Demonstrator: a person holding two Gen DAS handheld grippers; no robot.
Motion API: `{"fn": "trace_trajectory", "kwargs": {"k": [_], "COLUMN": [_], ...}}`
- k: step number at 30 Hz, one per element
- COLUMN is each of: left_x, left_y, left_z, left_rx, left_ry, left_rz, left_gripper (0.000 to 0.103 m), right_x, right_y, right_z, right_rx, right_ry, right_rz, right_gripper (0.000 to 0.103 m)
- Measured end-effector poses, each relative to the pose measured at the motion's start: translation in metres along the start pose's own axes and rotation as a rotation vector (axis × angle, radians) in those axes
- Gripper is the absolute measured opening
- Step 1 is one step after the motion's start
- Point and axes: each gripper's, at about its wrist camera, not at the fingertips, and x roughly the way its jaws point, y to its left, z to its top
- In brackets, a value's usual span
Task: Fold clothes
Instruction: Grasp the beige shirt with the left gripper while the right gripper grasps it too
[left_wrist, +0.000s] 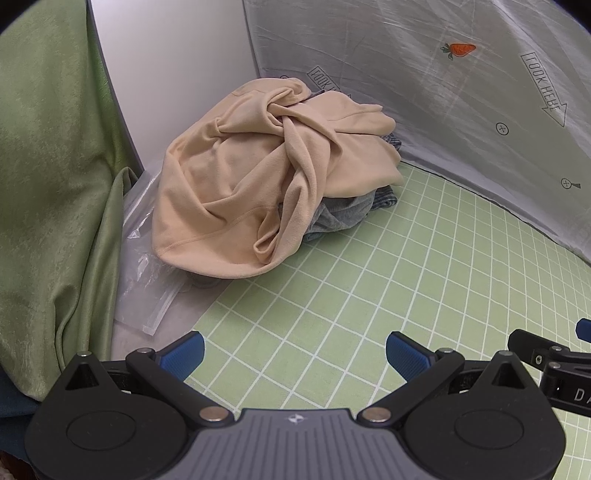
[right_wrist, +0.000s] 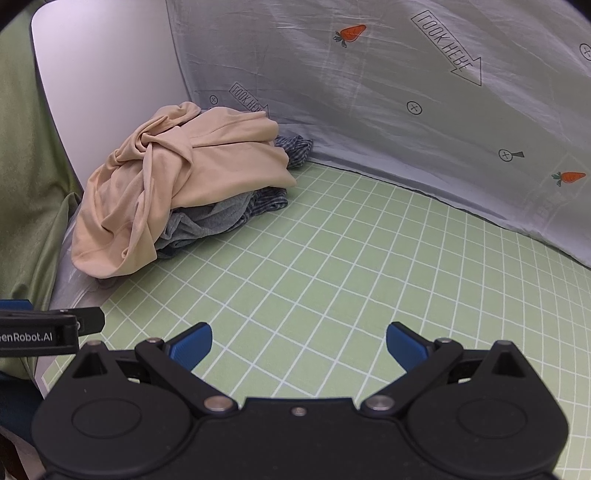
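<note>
A crumpled beige garment (left_wrist: 258, 177) (right_wrist: 177, 184) lies heaped on grey and checked clothes (left_wrist: 343, 216) (right_wrist: 221, 218) at the far left corner of the green grid mat (left_wrist: 369, 295) (right_wrist: 332, 277). My left gripper (left_wrist: 295, 354) hovers over the mat in front of the pile, jaws wide apart, nothing between its blue pads. My right gripper (right_wrist: 299, 347) stands likewise open and empty over the mat, to the right of the left one. Part of the right gripper (left_wrist: 554, 358) shows at the left wrist view's right edge; part of the left gripper (right_wrist: 51, 328) shows at the right wrist view's left edge.
A grey sheet (left_wrist: 443, 92) (right_wrist: 369, 92) printed with carrots and "LOOK HERE" arrows hangs behind the mat. A green curtain (left_wrist: 55, 184) and a white panel (left_wrist: 166, 74) stand at the left. Clear plastic bags (left_wrist: 147, 277) lie beside the pile. Open mat stretches right of the clothes.
</note>
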Motion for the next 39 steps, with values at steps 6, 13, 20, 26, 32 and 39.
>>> {"fn": "trace_trajectory", "kwargs": {"k": [6, 13, 20, 26, 32, 39], "left_x": [0.026, 0.058, 0.113, 0.152, 0.177, 0.162], "left_y": [0.029, 0.065, 0.124, 0.146, 0.157, 0.149], "left_z": [0.03, 0.064, 0.096, 0.106, 0.103, 0.1], "left_rx": [-0.061, -0.136, -0.231, -0.278, -0.34, -0.313], "left_ry": [0.004, 0.011, 0.062, 0.122, 0.169, 0.127], "left_rz": [0.049, 0.108, 0.168, 0.12, 0.048, 0.023], "left_gripper": [0.103, 0.103, 0.103, 0.099, 0.059, 0.003], "right_x": [0.029, 0.074, 0.126, 0.169, 0.186, 0.167], "right_y": [0.009, 0.036, 0.087, 0.13, 0.138, 0.115], "right_z": [0.031, 0.08, 0.125, 0.163, 0.174, 0.157], "right_rx": [-0.01, -0.012, -0.078, -0.134, -0.144, -0.132], "right_ry": [-0.002, -0.02, -0.037, -0.051, -0.059, -0.126], "right_rz": [0.007, 0.027, 0.065, 0.098, 0.226, 0.243], "right_gripper": [0.101, 0.099, 0.096, 0.089, 0.049, 0.007]}}
